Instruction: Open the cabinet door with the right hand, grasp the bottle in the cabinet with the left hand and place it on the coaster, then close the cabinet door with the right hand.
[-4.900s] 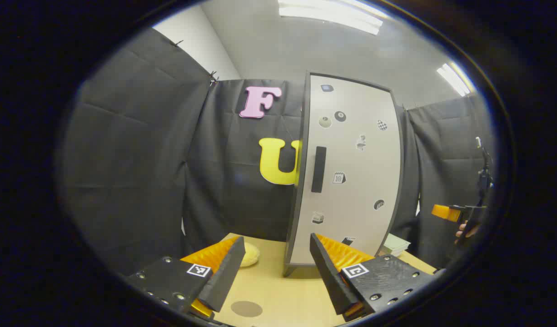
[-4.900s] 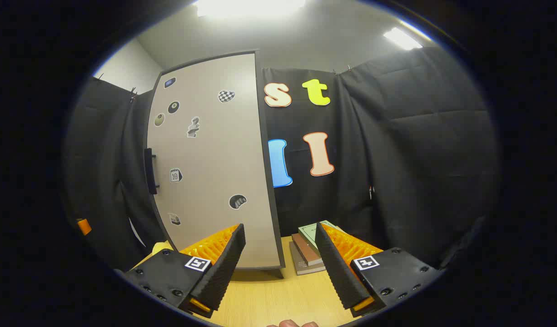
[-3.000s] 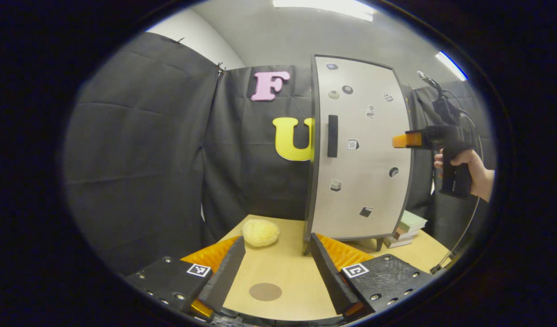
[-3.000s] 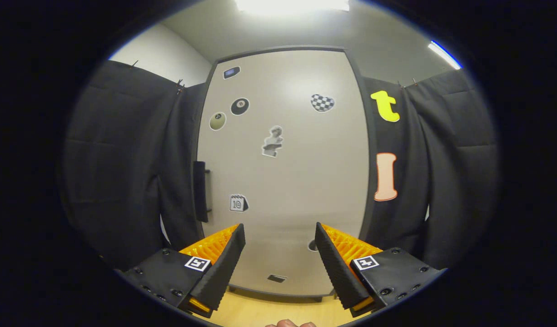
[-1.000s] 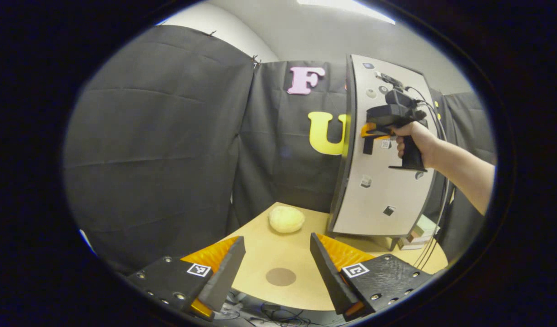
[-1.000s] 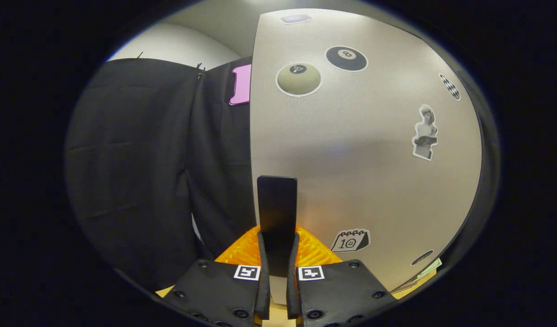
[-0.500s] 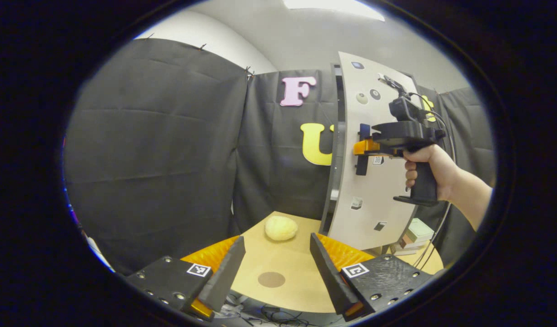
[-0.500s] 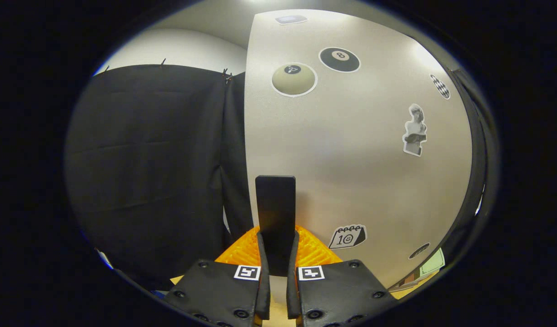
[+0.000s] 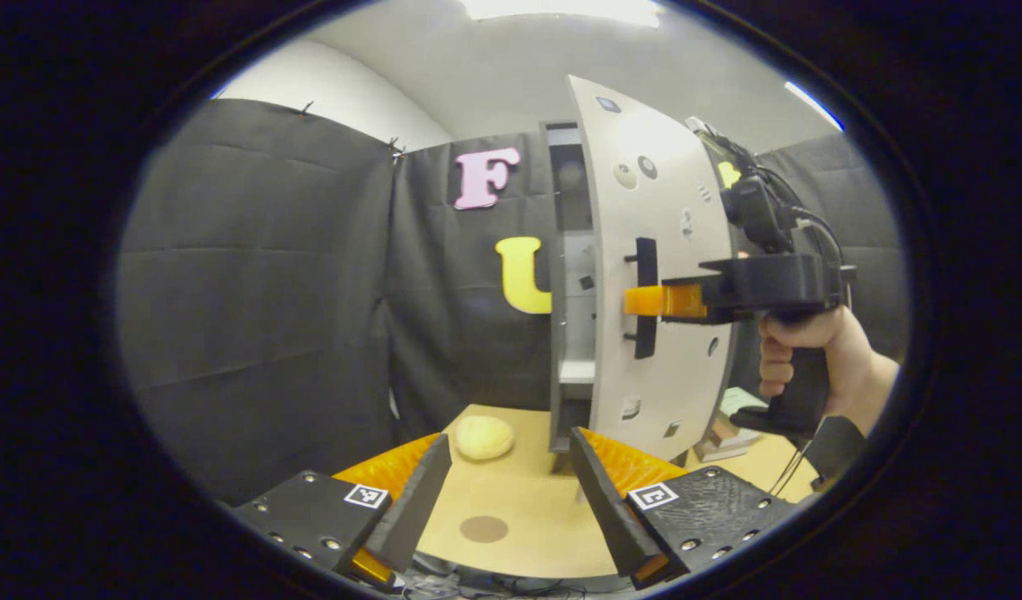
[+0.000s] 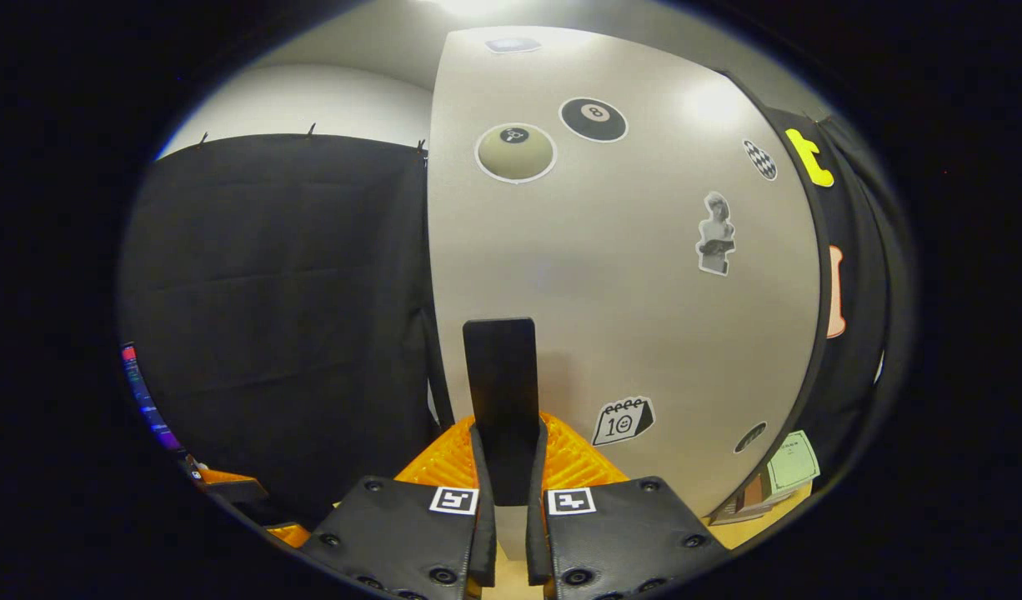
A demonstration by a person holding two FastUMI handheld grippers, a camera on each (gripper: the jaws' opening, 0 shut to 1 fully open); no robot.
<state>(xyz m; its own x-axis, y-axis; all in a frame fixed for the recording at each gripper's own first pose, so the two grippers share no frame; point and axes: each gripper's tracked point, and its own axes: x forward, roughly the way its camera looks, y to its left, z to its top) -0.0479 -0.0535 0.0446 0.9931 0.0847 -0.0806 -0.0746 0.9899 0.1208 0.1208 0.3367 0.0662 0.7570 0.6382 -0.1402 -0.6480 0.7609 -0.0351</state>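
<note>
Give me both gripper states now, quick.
Left gripper: open, holding nothing.
Right gripper: shut on the door handle, cabinet door partly open.

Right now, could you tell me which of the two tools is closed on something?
The right tool, clamped on the door's black handle; the left tool hangs open above the table.

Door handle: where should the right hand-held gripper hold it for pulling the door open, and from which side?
Grip the black vertical handle across its narrow width near mid-height, coming straight at the door face. It is a flat upright bar standing off the panel, so fingers fit either side. The right hand-held gripper is shut on it that way now.
</note>
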